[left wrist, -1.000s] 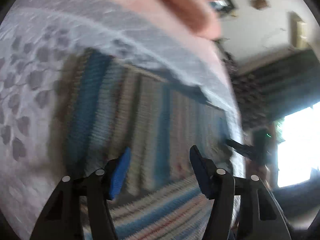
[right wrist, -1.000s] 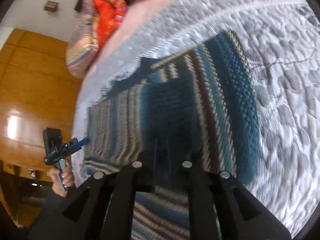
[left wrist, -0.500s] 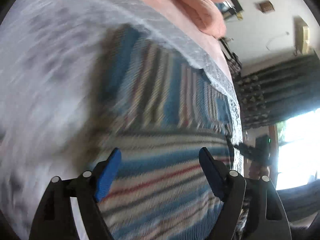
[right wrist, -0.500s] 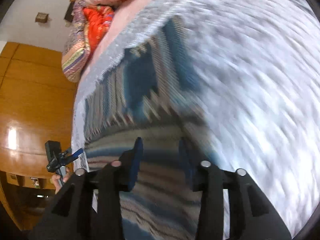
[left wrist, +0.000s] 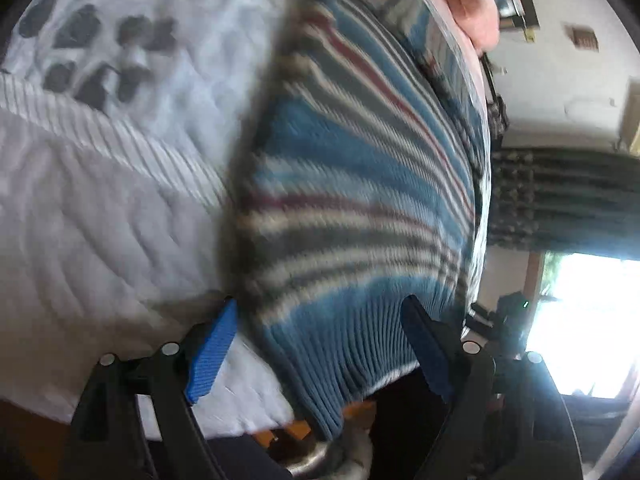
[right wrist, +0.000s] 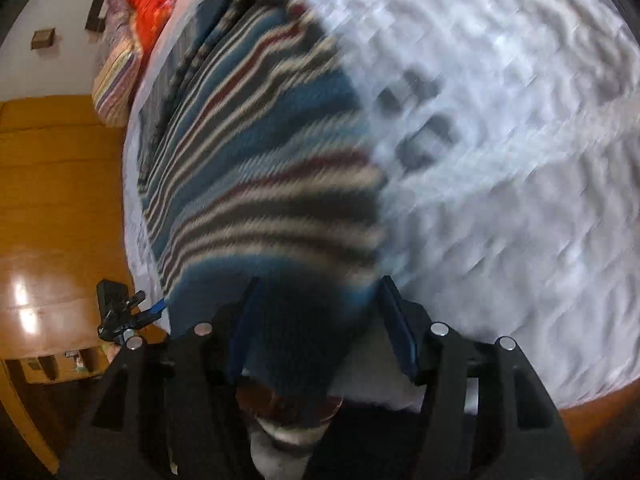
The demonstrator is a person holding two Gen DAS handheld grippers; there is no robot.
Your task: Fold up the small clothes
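Observation:
A knitted sweater (left wrist: 352, 200) with blue, white, grey and red stripes lies flat on a white quilted bedspread (left wrist: 100, 220). Its ribbed blue hem hangs over the bed's near edge. My left gripper (left wrist: 320, 346) is open, and the hem's left part sits between the blue pads (left wrist: 212, 354) untouched. In the right wrist view the sweater (right wrist: 260, 152) runs away up the bed. My right gripper (right wrist: 320, 330) is open around the hem's dark right corner. The left gripper (right wrist: 154, 309) shows small at the sweater's far side.
The bedspread (right wrist: 520, 160) stretches wide to the right of the sweater. A pink pillow (left wrist: 472, 4) and an orange cloth (right wrist: 150, 4) on a striped cushion (right wrist: 116, 80) lie at the head. Wooden panelling (right wrist: 60, 200), dark curtains (left wrist: 560, 196) and a bright window (left wrist: 580, 320) surround the bed.
Both grippers have drawn back from over the sweater's folded part to its hem at the bed's edge. The right gripper, shut a second ago, has opened wide. The left stayed open.

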